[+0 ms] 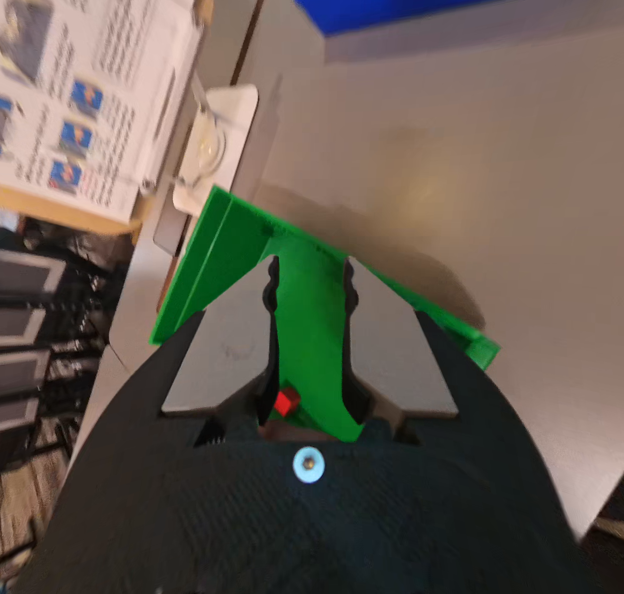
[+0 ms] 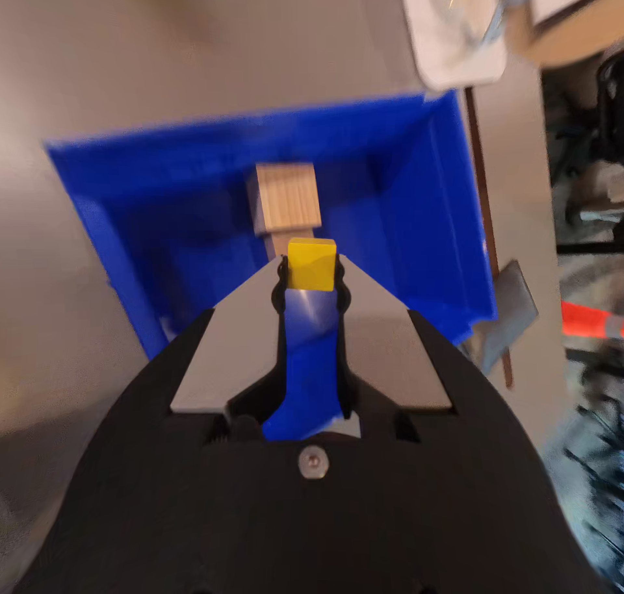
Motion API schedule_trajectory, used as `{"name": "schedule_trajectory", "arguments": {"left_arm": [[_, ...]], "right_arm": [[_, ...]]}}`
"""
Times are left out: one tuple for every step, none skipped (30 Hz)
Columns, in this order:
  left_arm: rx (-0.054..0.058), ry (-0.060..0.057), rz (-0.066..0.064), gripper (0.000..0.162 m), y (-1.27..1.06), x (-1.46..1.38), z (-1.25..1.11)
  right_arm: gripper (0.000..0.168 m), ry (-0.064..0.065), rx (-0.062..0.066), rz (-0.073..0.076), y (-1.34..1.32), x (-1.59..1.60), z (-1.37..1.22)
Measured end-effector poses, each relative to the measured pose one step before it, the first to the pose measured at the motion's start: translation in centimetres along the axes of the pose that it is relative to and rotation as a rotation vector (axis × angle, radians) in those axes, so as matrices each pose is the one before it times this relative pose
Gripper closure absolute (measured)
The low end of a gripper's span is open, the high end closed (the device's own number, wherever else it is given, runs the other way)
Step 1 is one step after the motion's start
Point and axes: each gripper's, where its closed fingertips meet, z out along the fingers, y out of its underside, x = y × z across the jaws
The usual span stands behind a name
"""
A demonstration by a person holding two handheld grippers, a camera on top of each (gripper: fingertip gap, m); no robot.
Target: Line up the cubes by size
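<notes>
The right gripper (image 2: 311,267) pinches a small yellow cube (image 2: 311,264) by opposite flat faces above the blue bin (image 2: 422,206); it looks light, rigid and somewhat slick. Beyond it lies a wooden cube (image 2: 287,200). The left gripper (image 1: 310,270) hangs open and empty over a green tray (image 1: 236,240), a red cube (image 1: 286,401) near its base

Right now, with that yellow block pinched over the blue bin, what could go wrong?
1. The right claw grips the yellow cube only at its fingertips; it might slip and drop into the blue bin.
2. The wooden cube sits just beyond and could get knocked.
3. The open left claw hangs over the green tray, near the red cube, and might bump it.
</notes>
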Motion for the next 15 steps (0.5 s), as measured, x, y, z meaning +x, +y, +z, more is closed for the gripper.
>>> {"name": "schedule_trajectory", "arguments": {"left_arm": [[-0.0458,0.0047,-0.0131,0.127,1.368,-0.358,-0.023],[-0.0517,0.0096,-0.0065,0.127,1.431,-0.223,0.038],[-0.0494,0.0060,-0.0043,0.126,1.380,-0.260,0.114],[-0.0472,0.0079,-0.0039,0.126,1.322,-0.201,0.203],[-0.0426,0.0160,-0.0060,0.124,1.198,-0.075,0.252],[-0.0329,0.0115,-0.0099,0.122,0.994,-0.140,0.264],[-0.0293,0.0091,-0.0133,0.122,0.869,-0.186,0.270],[-0.0297,0.0186,-0.0138,0.122,0.821,-0.020,0.264],[-0.0263,0.0241,-0.0117,0.121,0.706,0.113,0.229],[-0.0218,0.0179,-0.0079,0.120,0.567,0.071,0.224],[-0.0209,0.0116,-0.0042,0.120,0.476,0.041,0.191],[-0.0201,0.0105,-0.0027,0.119,0.404,0.072,0.188],[-0.0174,0.0098,-0.0012,0.118,0.296,0.078,0.204],[-0.0152,0.0068,0.0004,0.118,0.244,0.035,0.242],[-0.0179,0.0067,-0.0010,0.118,0.304,0.001,0.331]], "right_arm": [[0.143,-0.0072,-0.0839,-0.0372,1.671,0.035,0.781],[0.143,-0.0115,-0.0769,-0.0324,1.435,-0.089,0.934],[0.143,-0.0198,-0.0677,-0.0253,1.157,-0.233,0.996],[0.143,-0.0210,-0.0548,-0.0212,0.855,-0.231,0.971],[0.143,-0.0151,-0.0430,-0.0166,0.602,-0.093,0.868],[0.143,-0.0105,-0.0262,-0.0095,0.313,0.046,0.725],[0.143,-0.0199,-0.0042,-0.0037,-0.066,-0.065,0.571],[0.143,-0.0237,0.0079,0.0001,-0.286,-0.116,0.457],[0.143,-0.0160,0.0065,0.0007,-0.320,-0.013,0.405],[0.143,-0.0188,-0.0019,-0.0014,-0.200,-0.089,0.400],[0.143,-0.0098,-0.0104,-0.0034,-0.079,0.006,0.416],[0.143,-0.0073,-0.0113,-0.0054,-0.018,0.003,0.397],[0.143,-0.0160,-0.0072,-0.0052,-0.049,-0.187,0.402],[0.143,-0.0169,-0.0043,-0.0019,-0.056,-0.225,0.396],[0.143,-0.0104,-0.0072,-0.0005,-0.007,-0.144,0.405]]}}
